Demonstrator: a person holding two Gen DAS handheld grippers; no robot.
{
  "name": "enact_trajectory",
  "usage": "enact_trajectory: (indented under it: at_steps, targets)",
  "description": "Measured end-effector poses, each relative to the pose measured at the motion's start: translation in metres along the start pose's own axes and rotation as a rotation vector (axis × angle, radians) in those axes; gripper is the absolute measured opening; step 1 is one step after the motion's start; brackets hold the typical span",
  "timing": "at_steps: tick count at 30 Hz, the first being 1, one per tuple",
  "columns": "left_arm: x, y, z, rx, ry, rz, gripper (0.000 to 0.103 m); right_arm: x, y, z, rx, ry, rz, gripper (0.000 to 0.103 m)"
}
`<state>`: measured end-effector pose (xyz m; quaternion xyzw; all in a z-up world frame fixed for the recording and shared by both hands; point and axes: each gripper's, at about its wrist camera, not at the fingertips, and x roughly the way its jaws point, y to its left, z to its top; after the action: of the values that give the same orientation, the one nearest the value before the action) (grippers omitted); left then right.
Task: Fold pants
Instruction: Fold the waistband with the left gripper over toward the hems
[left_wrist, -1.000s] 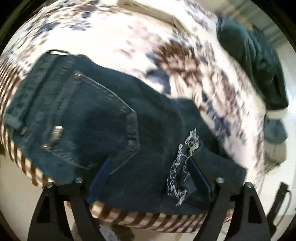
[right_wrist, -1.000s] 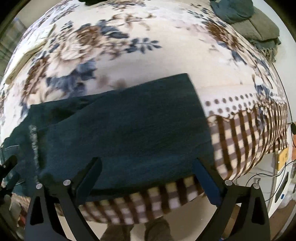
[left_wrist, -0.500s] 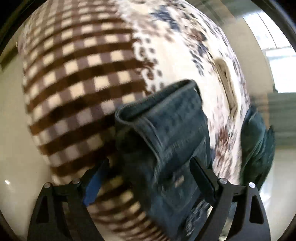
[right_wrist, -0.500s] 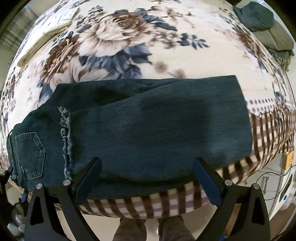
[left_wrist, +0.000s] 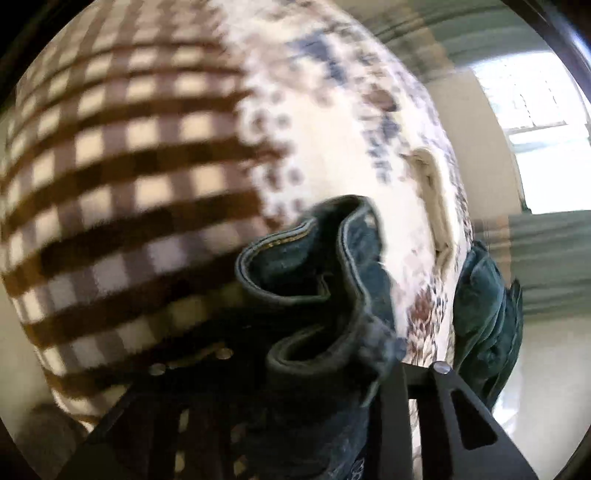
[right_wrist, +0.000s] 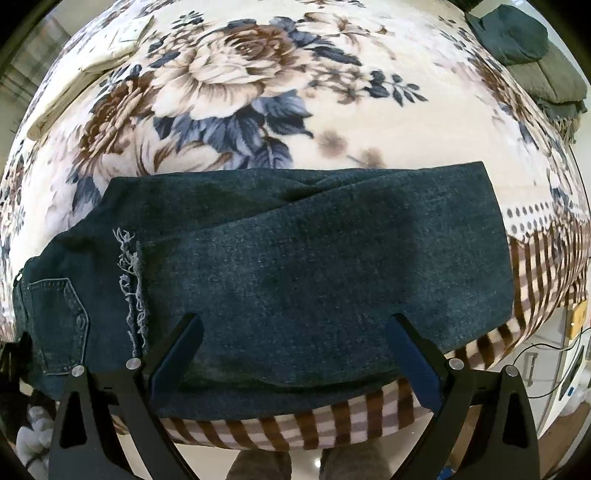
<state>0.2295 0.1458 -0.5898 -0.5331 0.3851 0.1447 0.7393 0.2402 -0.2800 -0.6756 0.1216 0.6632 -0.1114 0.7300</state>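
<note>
- Spread over the bed, a cream fleece blanket (right_wrist: 332, 122) with brown-and-blue roses and a brown checked border carries the dark blue denim pants (right_wrist: 295, 266), lying folded along its near edge.
- Nearest the left camera, the left hand-held gripper (left_wrist: 332, 369) has closed on the bunched waistband of the pants; half a second ago its jaws stood apart around that denim.
- That new grip, I judge, readies the waist end to be lifted and carried over the legs.
- Right hand-held gripper (right_wrist: 295, 354) hangs wide, holding nothing, over the folded legs, as it did a moment ago.
- Farther off, a dark green folded garment (right_wrist: 517, 33) rests at the blanket's far corner.
</note>
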Motion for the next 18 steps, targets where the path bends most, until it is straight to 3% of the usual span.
enact_trajectory:
  at_steps: [5, 9, 13, 18]
  targets:
    - [-0.033, -0.055, -0.013, 0.182, -0.059, -0.033, 0.023, -0.001, -0.027, -0.005, 0.014, -0.007, 0.034, 0.101]
    - [-0.07, -0.112, -0.05, 0.36, -0.078, -0.089, 0.023, -0.005, -0.058, -0.006, 0.003, -0.01, 0.044, 0.101]
    - [-0.088, -0.177, -0.115, 0.534, -0.045, -0.126, 0.023, -0.013, -0.09, 0.0, -0.034, -0.03, -0.001, 0.101]
    - [-0.064, -0.232, -0.214, 0.724, 0.085, -0.146, 0.022, -0.021, -0.149, 0.017, -0.003, -0.038, 0.016, 0.101]
